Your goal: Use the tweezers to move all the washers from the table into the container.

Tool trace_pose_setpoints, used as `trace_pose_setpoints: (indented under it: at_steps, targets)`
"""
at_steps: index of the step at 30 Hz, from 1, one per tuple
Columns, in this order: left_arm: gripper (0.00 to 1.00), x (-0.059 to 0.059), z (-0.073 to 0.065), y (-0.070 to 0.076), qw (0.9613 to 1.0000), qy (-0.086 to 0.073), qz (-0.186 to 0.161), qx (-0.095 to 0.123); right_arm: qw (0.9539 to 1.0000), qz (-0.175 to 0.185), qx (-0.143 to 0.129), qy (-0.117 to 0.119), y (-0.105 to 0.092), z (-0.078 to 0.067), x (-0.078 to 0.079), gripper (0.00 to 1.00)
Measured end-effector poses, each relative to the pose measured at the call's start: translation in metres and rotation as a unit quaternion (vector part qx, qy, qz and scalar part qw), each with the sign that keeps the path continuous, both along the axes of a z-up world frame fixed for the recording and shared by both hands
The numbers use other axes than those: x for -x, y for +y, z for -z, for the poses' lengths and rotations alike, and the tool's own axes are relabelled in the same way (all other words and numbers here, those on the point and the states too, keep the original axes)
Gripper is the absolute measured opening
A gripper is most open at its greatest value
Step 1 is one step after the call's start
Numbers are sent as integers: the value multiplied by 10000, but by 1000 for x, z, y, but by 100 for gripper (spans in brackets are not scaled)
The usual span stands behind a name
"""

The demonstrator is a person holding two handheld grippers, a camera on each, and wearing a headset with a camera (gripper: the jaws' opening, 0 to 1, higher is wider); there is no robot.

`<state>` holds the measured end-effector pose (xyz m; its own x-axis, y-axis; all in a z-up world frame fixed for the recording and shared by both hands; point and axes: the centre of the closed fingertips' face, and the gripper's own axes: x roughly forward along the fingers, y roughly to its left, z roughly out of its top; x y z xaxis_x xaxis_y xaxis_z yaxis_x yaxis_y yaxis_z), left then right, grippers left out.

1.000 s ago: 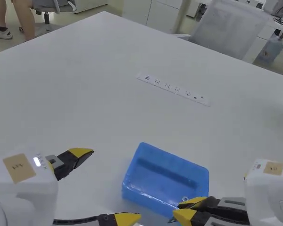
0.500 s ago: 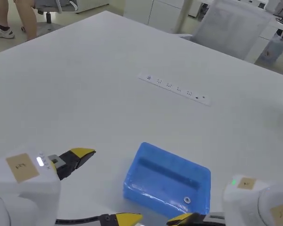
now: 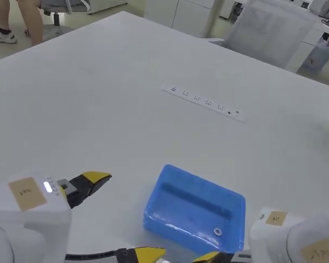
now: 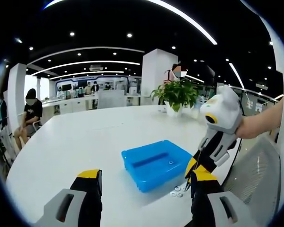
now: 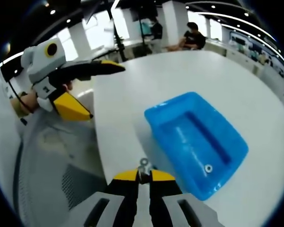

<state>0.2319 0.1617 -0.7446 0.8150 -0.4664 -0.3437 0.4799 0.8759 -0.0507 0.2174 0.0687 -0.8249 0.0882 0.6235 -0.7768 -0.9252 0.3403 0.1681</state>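
We can read no word, number or brand anywhere. A tan sticker [image 3: 24, 193] with dark handwriting sits on the white housing of the left gripper [image 3: 136, 214], and the right gripper [image 5: 143, 174] carries a small tan label [image 3: 276, 218] and a second tan label [image 3: 318, 252], but the marks on all three are too small and blurred for us to make out. The lit wall panels [image 4: 80, 87] far behind the table [image 4: 85, 142] in the left gripper view are just as unreadable to us.
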Motion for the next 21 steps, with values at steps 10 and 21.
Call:
trace_pose_setpoints:
  at_steps: [10, 21]
  targets:
    - [77, 0, 0, -1, 10000, 12, 1, -24, 9963, -565, 254, -600, 2, 1, 11, 4]
    - [76, 1, 1, -1, 10000, 34, 34, -65, 9854, -1055, 404, -1277, 5, -4, 13, 2]
